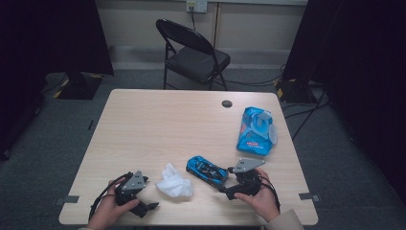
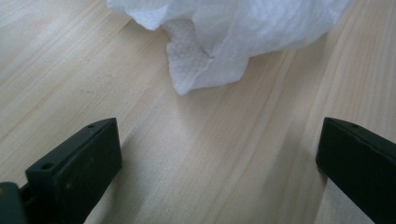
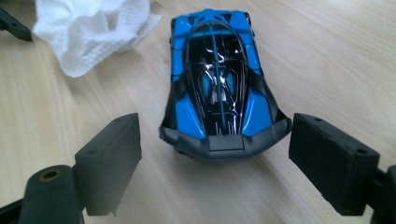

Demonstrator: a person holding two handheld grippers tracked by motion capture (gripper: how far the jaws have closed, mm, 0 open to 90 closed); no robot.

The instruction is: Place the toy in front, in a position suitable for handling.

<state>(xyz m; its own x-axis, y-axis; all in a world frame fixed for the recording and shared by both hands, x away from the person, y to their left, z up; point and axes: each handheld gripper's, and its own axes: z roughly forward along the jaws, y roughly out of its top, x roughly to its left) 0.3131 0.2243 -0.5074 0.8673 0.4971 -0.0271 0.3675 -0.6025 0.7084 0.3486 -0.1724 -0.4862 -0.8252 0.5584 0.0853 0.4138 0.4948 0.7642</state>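
A blue and black toy car (image 1: pixel 207 170) (image 3: pixel 217 79) lies on the wooden table (image 1: pixel 158 124) near the front. My right gripper (image 1: pixel 225 190) (image 3: pixel 215 156) is open just behind the car's rear end, one jaw on each side, not touching it. A crumpled white tissue (image 1: pixel 174 182) (image 2: pixel 233 35) (image 3: pixel 88 32) lies left of the car. My left gripper (image 1: pixel 151 207) (image 2: pixel 217 154) is open, low over the table, with the tissue a short way ahead of its jaws and only bare wood between them.
A blue pack of wet wipes (image 1: pixel 257 130) with its flap open lies at the right of the table. A round cable hole (image 1: pixel 227 103) sits near the far edge. A black folding chair (image 1: pixel 191 52) stands beyond the table. Cables run on the floor at right.
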